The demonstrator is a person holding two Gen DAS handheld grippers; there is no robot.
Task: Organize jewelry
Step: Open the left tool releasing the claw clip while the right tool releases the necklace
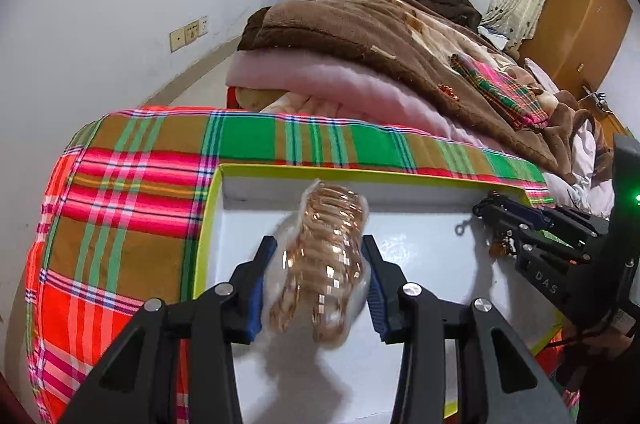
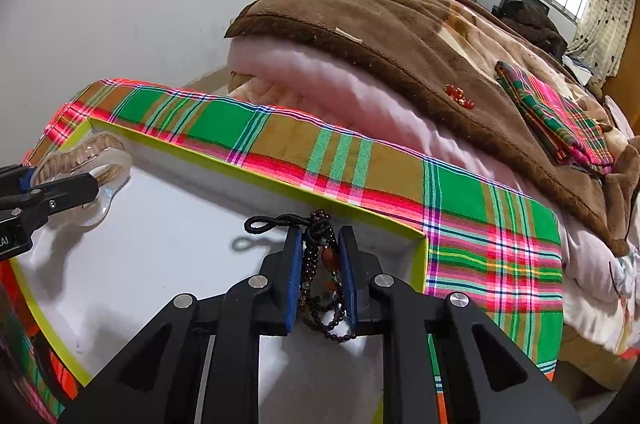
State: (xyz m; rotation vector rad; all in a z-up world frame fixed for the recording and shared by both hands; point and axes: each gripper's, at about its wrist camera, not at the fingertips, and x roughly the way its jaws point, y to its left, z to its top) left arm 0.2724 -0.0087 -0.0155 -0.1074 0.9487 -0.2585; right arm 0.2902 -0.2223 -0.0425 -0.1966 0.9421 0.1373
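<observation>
At frame centre, the left gripper (image 1: pixel 318 278) clamps the bagged bangles (image 1: pixel 324 264) over the box (image 1: pixel 420 248). The right gripper (image 2: pixel 320 276) pinches the bead necklace (image 2: pixel 326 280) at lower centre

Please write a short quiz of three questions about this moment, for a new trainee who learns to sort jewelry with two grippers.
1. True or false: the right gripper is empty.
2. What does the left gripper hold? A) a watch B) a clear packet of gold bangles C) a ring
3. Fill in: both items are held over the white box with the ____ rim.

Key:
1. False; it is shut on a dark bead strand.
2. B.
3. Yellow-green; the box lies on a plaid cloth.
</observation>
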